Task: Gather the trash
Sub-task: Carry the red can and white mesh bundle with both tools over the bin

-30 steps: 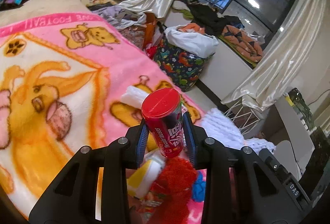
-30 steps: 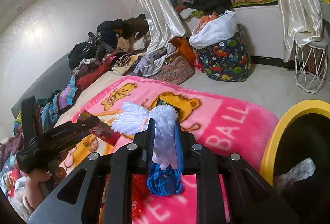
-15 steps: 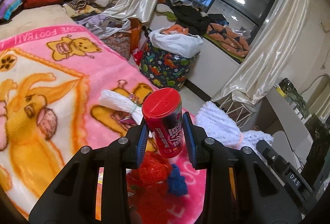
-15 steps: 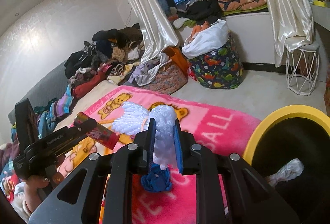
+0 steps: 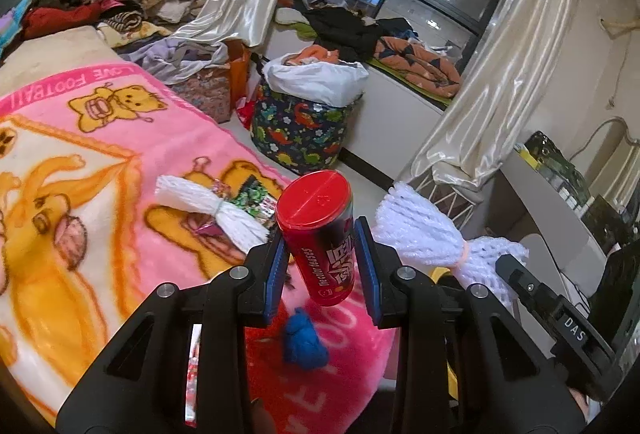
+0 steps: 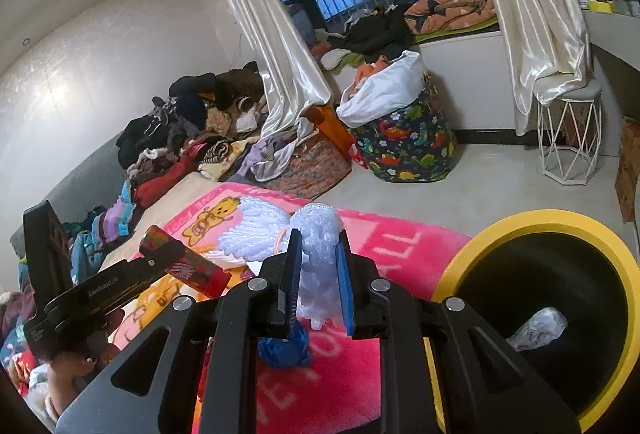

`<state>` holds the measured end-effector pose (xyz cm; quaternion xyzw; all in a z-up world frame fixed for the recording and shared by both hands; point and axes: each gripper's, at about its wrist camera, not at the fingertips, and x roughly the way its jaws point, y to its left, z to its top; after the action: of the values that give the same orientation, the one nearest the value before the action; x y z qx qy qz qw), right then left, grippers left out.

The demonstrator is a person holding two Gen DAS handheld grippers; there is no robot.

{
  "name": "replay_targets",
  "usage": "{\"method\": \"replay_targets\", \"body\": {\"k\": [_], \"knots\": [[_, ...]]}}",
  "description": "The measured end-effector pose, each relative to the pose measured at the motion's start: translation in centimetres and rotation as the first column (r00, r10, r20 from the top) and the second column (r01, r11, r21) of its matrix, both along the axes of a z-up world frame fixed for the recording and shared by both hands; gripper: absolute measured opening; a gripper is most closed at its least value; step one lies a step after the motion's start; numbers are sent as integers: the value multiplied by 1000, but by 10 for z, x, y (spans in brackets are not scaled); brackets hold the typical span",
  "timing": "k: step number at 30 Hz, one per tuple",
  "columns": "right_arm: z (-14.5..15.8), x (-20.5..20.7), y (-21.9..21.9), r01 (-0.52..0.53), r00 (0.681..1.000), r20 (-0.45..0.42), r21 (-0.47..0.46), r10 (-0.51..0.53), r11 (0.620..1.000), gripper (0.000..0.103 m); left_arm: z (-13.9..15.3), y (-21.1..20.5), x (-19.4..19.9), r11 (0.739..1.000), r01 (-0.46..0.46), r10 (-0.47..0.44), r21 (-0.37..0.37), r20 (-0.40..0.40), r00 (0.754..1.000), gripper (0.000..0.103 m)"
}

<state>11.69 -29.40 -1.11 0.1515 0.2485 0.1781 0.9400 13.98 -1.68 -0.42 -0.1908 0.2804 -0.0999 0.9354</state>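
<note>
My left gripper (image 5: 322, 266) is shut on a red candy tube (image 5: 324, 238) with a red cap, held above the pink blanket (image 5: 100, 170); the tube also shows in the right wrist view (image 6: 188, 266). My right gripper (image 6: 318, 282) is shut on a white foam net (image 6: 320, 258), also seen in the left wrist view (image 5: 432, 238). A black bin with a yellow rim (image 6: 476, 246) stands right of the bed, a crumpled white wrapper (image 6: 540, 326) inside. On the blanket lie another white foam net (image 5: 208, 210), small wrappers (image 5: 252, 198) and a blue scrap (image 5: 304, 342).
A dinosaur-print basket (image 6: 404, 146) with a white bag stands on the floor by the window. A white wire stool (image 6: 568, 138) stands at right. Piled clothes (image 6: 188, 138) cover the far end of the bed. A desk (image 5: 560, 210) is at right.
Both grippers have risen and swung right, still holding the tube and the foam net. The yellow-rimmed bin has come further into the right wrist view.
</note>
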Motion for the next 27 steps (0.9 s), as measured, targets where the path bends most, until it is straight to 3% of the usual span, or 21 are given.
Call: {"method": "replay_targets", "body": {"k": [27], "knots": [[-7, -37, -96, 216, 976, -36, 33, -214, 976, 13, 2, -72, -14, 985, 160, -161, 58, 15, 987, 25]]}}
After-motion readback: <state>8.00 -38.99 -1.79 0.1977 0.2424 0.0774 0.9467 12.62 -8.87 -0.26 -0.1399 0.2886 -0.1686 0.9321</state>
